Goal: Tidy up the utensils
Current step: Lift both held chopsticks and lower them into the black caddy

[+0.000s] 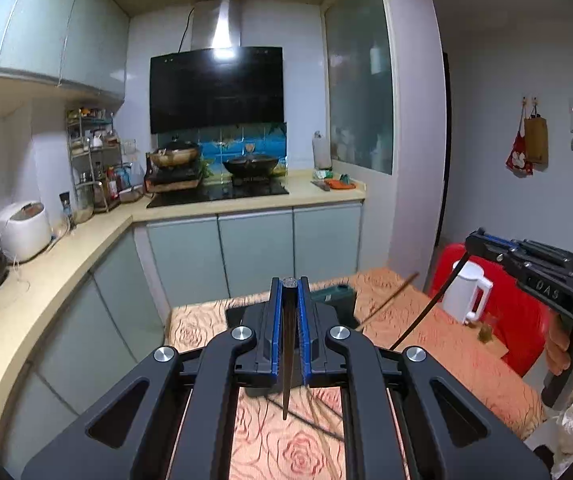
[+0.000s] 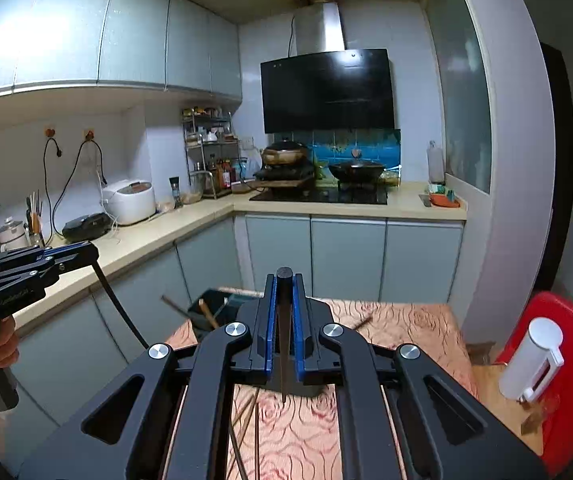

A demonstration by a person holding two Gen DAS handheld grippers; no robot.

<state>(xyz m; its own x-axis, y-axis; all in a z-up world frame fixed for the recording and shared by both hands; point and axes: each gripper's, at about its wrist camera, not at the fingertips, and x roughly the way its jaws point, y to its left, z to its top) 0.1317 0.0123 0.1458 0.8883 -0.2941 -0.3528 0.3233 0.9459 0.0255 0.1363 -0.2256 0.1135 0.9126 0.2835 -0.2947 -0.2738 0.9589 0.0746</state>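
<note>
Kitchen cupboards and a stove fill the back, and close by is a worktop (image 1: 438,344) with a rose-patterned cloth. The left tool (image 1: 289,292) is clamped on one dark chopstick (image 1: 288,364), which hangs point down. The right tool (image 2: 284,280) is clamped on another dark chopstick (image 2: 284,344), also hanging point down. More brown chopsticks (image 2: 246,420) lie on the cloth below. A dark green holder (image 2: 216,308) stands at the far edge. The step looks like carrying picked-up sticks. Next, each stick likely needs to go over the holder and drop in.
</note>
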